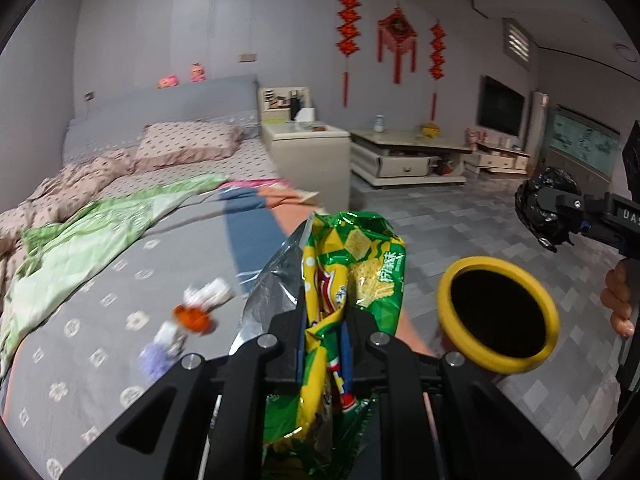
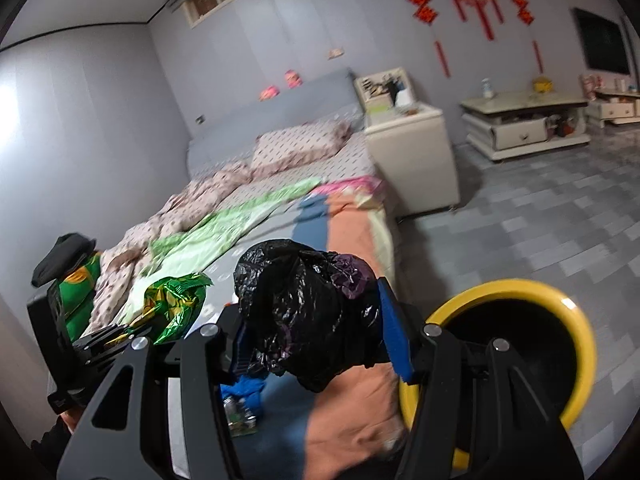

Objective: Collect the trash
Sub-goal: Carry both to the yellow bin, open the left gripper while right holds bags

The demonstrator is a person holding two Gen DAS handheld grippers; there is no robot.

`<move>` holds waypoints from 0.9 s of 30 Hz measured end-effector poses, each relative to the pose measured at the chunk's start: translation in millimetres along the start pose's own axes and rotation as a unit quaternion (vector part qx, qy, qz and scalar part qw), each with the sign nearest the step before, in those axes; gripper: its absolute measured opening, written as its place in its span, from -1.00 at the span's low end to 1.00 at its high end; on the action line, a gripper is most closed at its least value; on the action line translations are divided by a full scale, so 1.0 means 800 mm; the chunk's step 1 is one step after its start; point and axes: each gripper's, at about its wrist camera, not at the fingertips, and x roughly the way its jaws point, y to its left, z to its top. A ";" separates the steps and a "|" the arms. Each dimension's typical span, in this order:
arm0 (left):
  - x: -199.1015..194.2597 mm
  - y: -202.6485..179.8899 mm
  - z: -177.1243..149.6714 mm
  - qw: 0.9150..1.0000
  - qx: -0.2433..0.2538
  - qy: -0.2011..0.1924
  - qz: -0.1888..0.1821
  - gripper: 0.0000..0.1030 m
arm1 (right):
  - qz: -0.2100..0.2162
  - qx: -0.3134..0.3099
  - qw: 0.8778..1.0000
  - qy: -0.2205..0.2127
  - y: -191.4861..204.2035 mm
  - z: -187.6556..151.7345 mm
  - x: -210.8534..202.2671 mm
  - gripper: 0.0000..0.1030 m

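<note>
My left gripper (image 1: 324, 320) is shut on a green and yellow snack wrapper (image 1: 356, 268), held up over the bed's edge; the same wrapper (image 2: 172, 304) shows at the left of the right wrist view. My right gripper (image 2: 316, 320) is shut on a crumpled black plastic bag (image 2: 304, 304), which bulges between the blue pads; the bag (image 1: 540, 208) also appears at the far right of the left wrist view. A yellow-rimmed bin (image 1: 500, 316) with a dark inside stands on the floor beside the bed, below and right of both grippers (image 2: 516, 336).
The bed (image 1: 120, 280) carries small blurred scraps, an orange one (image 1: 192, 318) among them, plus a green blanket (image 1: 88, 236) and pillows. Blue and green litter (image 2: 244, 404) lies below the right gripper. A nightstand (image 1: 304, 140) and low tables (image 1: 404, 156) stand beyond on grey floor tiles.
</note>
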 end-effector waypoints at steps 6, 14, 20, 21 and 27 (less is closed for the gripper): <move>0.026 -0.053 0.030 0.999 0.025 -0.007 -0.029 -0.77 | -0.038 0.014 0.999 -0.030 -0.054 0.026 -0.030 0.01; 0.089 -0.130 0.060 0.996 0.049 0.012 -0.076 -0.77 | -0.087 0.059 0.993 -0.049 -0.136 0.037 -0.056 0.02; 0.148 -0.180 0.064 0.991 0.059 0.043 -0.108 -0.77 | -0.124 0.075 0.988 -0.044 -0.183 0.023 -0.056 0.02; 0.158 -0.189 0.062 0.990 0.062 0.048 -0.114 -0.77 | -0.129 0.079 0.988 -0.041 -0.192 0.020 -0.055 0.02; 0.211 -0.226 0.044 0.985 0.064 0.081 -0.139 -0.77 | -0.157 0.107 0.982 -0.023 -0.237 -0.002 -0.035 0.02</move>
